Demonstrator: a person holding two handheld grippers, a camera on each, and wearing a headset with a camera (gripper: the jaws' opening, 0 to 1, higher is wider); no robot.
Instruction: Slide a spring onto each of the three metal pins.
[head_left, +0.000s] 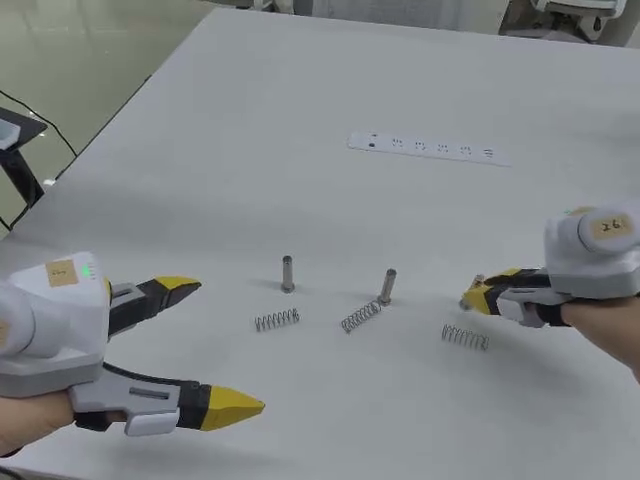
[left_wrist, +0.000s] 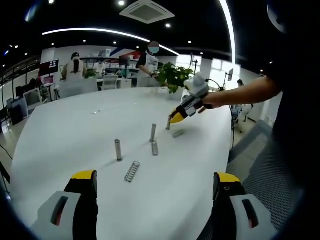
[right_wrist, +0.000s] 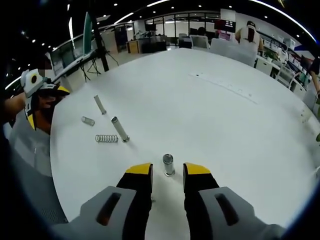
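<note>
White table (head_left: 300, 100), power strip (head_left: 428, 148) on the far side. Left gripper (head_left: 222, 346) at the near edge, jaws wide apart, holding nothing. Right gripper (right_wrist: 168, 172) has its jaws a narrow gap apart, straddling the right pin (right_wrist: 168, 164), not clamped. Left pin (head_left: 288, 273) and middle pin (head_left: 388, 286) upright, bare. All springs lie flat: left spring (head_left: 277, 320) just in front of left pin, middle spring (head_left: 361, 316) with one end by middle pin's base, right spring (head_left: 466, 337) near the right gripper.
</note>
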